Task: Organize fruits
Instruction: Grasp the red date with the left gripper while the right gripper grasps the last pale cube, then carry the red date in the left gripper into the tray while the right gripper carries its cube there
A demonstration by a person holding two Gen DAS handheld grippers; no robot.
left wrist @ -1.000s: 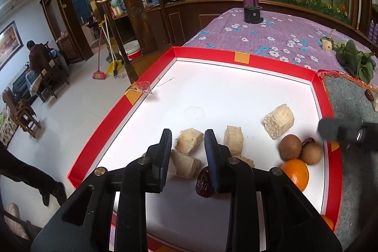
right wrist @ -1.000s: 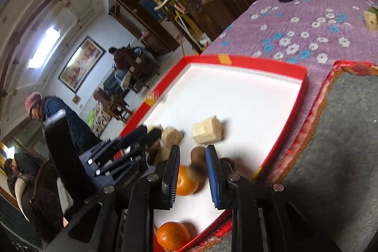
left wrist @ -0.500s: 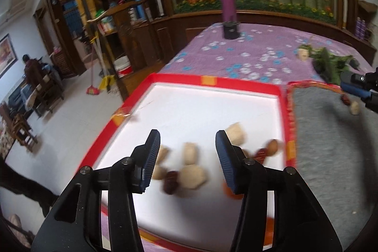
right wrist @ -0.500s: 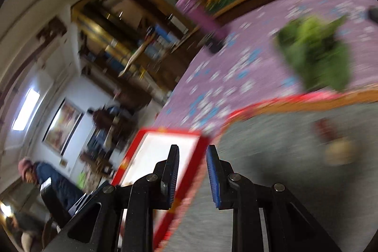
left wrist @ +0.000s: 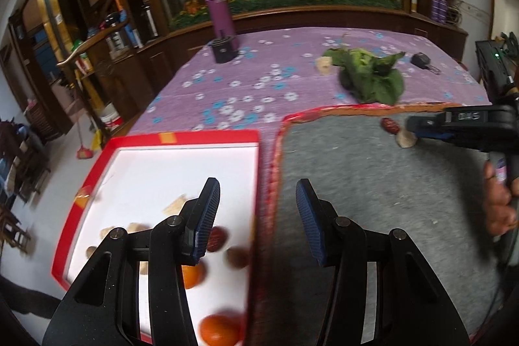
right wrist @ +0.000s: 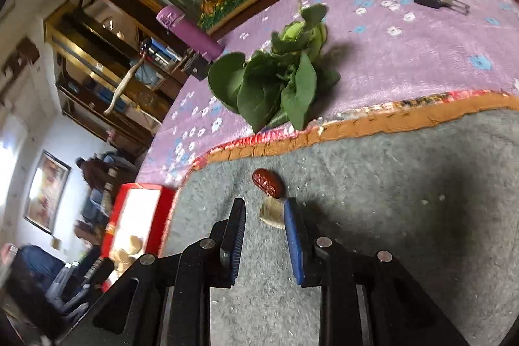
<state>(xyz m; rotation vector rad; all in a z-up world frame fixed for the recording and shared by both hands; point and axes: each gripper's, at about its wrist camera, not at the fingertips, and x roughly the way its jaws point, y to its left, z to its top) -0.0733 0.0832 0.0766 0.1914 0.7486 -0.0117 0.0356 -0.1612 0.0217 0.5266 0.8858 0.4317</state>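
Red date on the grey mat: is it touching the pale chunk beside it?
Cannot tell. In the right wrist view the red date meets the pale chunk with no visible gap, but that may be overlap; the left wrist view is too small.

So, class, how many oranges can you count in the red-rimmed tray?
2. One orange sits partly behind the left tongs' left finger; the other orange lies at the tray's near edge. More may be hidden behind the tongs.

Your left wrist view looks steeply down over the seam between the red tray (left wrist: 181, 137) and the grey mat (left wrist: 373, 184) — the mat fills its right half. Your right wrist view sits low and close over the same mat (right wrist: 389, 184), rolled sideways. Both views share the mat's far edge — and the leafy greens (left wrist: 373, 77) (right wrist: 275, 83) just beyond.
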